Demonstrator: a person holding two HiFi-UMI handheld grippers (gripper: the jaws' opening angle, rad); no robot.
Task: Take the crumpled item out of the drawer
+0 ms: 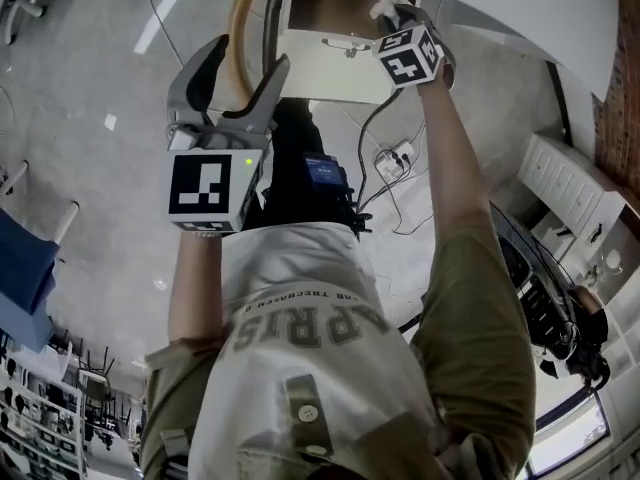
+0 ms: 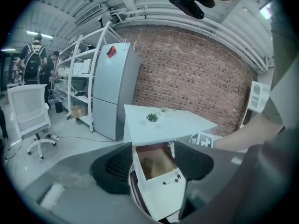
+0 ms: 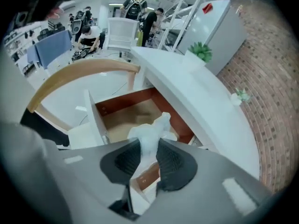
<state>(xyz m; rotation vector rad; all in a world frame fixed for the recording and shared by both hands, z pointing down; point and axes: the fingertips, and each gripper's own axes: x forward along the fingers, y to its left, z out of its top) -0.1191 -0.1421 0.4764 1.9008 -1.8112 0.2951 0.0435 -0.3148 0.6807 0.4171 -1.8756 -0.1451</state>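
A white, crumpled, papery item (image 3: 152, 130) is pinched between the ribbed black pads of the right gripper (image 3: 149, 152), whose jaws are narrowed onto it. It is held just above the open drawer (image 3: 122, 101), a white box with a brown wooden floor, under the smooth white surface (image 3: 196, 97). The left gripper (image 2: 154, 157) is held wide open and empty, short of the drawer.

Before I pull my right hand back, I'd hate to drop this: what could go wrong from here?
The right tool pinches only the lower end of the crumpled white paper wad, so it may slip out and drop into the open white wooden drawer below. The white desk top runs close beside it, so a careless lift could snag the wad on its edge.
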